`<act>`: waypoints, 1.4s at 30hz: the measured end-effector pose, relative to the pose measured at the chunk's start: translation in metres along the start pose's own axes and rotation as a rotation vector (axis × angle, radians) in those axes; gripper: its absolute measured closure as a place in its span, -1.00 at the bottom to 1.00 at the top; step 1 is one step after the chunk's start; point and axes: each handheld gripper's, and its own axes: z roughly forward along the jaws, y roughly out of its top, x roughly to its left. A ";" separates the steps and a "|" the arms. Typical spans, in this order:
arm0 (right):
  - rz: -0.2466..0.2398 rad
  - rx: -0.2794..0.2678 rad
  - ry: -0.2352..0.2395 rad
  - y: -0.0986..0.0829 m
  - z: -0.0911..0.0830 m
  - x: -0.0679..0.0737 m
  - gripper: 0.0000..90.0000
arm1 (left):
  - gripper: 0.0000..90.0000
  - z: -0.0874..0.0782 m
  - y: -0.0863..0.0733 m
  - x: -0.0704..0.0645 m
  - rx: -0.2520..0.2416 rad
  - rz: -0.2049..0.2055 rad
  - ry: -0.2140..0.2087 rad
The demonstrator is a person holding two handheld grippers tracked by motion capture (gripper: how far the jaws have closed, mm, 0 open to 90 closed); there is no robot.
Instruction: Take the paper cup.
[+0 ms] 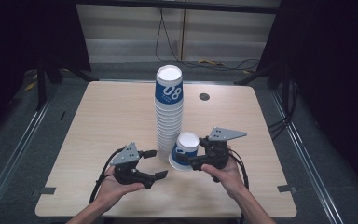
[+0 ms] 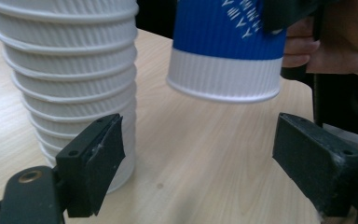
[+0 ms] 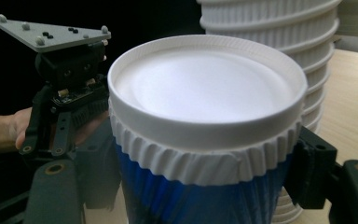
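— What do we have nearest us?

— Our left gripper [image 1: 154, 164], jaws spread wide with nothing between them, just in front of the foot of the cup stack [image 1: 169, 112].

— And on our right?

— Our right gripper [image 1: 192, 159] pinches the blue-and-white cup [image 1: 185, 150] upside down by its sides, tilted, just beside the stack, its rim lifted off the table [image 1: 102, 121].

— Beyond that?

— The stack rises near the table's middle.

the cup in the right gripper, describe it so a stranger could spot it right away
On the wooden table, find the tall stack of cups at the middle. Just right of its base, the right gripper holds a single cup, upside down and tilted, blue with a white band.
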 end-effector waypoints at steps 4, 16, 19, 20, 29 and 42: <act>0.005 0.007 0.015 -0.004 0.006 0.001 -0.42 | -0.64 0.001 -0.002 -0.002 0.006 -0.013 -0.011; 0.009 0.021 0.074 -0.009 0.019 0.008 -0.42 | -0.63 0.003 -0.003 -0.008 0.009 0.020 -0.055; -0.001 0.023 0.071 -0.008 0.020 0.010 -0.42 | -0.65 0.003 -0.003 -0.007 0.011 0.011 -0.053; 0.001 0.022 0.075 -0.008 0.021 0.010 -0.42 | -0.65 0.003 -0.003 -0.007 0.011 0.011 -0.053; 0.010 0.027 0.090 -0.009 0.027 0.015 -0.42 | -0.64 0.007 -0.004 -0.008 0.023 0.005 -0.071; 0.026 0.015 0.105 -0.012 0.035 0.019 -0.41 | -0.72 0.011 -0.006 -0.004 0.031 -0.037 -0.082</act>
